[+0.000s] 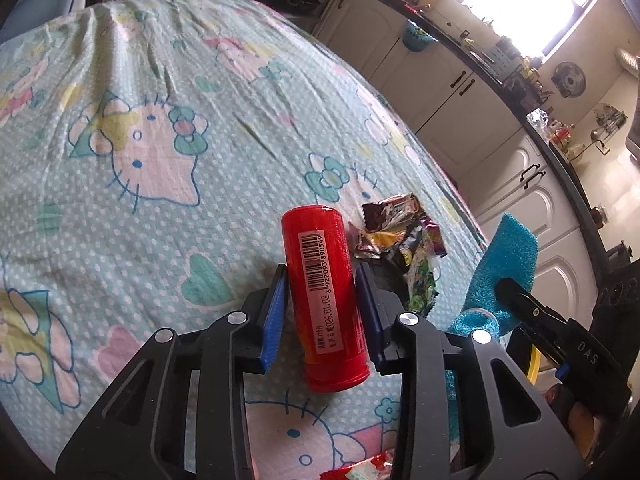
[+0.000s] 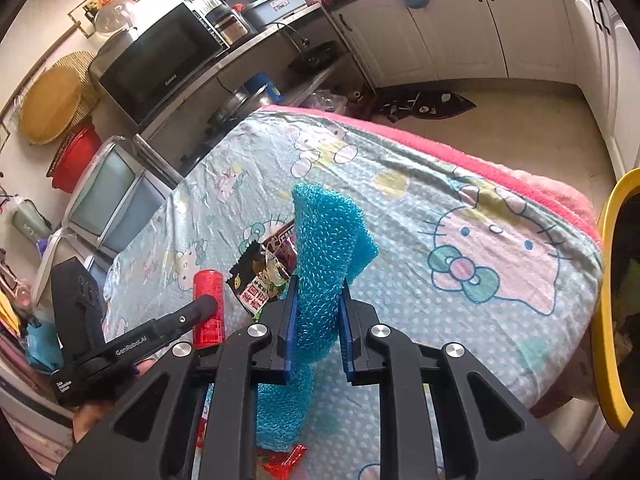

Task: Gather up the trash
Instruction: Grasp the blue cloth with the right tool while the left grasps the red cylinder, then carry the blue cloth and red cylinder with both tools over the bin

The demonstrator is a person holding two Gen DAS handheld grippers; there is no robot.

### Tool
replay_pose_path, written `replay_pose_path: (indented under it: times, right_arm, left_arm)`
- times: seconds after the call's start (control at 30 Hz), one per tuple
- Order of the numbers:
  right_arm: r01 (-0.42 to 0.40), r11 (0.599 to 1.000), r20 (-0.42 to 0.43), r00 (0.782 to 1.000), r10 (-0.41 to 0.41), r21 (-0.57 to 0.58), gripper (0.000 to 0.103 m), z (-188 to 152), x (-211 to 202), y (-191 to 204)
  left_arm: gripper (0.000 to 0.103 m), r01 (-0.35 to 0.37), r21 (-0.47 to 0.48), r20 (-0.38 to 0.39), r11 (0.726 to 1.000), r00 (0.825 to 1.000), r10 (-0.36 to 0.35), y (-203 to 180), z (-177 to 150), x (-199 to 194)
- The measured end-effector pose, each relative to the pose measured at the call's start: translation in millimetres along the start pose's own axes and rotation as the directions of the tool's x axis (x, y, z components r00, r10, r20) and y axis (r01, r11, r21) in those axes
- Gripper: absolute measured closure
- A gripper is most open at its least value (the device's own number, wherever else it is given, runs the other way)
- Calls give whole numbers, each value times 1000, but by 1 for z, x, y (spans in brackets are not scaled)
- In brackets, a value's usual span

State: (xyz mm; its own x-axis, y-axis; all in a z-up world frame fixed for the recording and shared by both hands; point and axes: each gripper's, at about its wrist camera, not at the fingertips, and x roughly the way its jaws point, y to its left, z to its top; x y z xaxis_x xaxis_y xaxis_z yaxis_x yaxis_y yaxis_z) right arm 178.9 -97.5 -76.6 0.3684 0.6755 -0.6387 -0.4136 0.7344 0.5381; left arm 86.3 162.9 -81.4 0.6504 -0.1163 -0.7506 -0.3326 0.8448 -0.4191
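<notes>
Left claw (image 1: 320, 308) is clamped on the red can (image 1: 324, 292), blue pads against its sides. Can's long axis runs along the fingers, far end toward upper centre of frame, barcode label facing up. Right claw (image 2: 318, 328) is closed on a blue mesh cloth (image 2: 326, 264), which stands up from the pads and droops below. Snack wrappers (image 1: 396, 232) lie just right of the can. Patterned surface (image 1: 160, 120) is open toward upper left; its edge is seen at right.
</notes>
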Motion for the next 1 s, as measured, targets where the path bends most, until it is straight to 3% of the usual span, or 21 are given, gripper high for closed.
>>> replay_pose_path:
  times: [0.3,1.0]
  right_arm:
    - [2,1000,43,999,-2,11,86,4,-18,-4]
    - [18,999,150,988,-23,38,86,6,-75,-25]
  left_arm:
    - [77,6,37,60,999,998,-8,-15,3,-21]
    - [77,90,150,99,985,989,-106,-83,-2,-38]
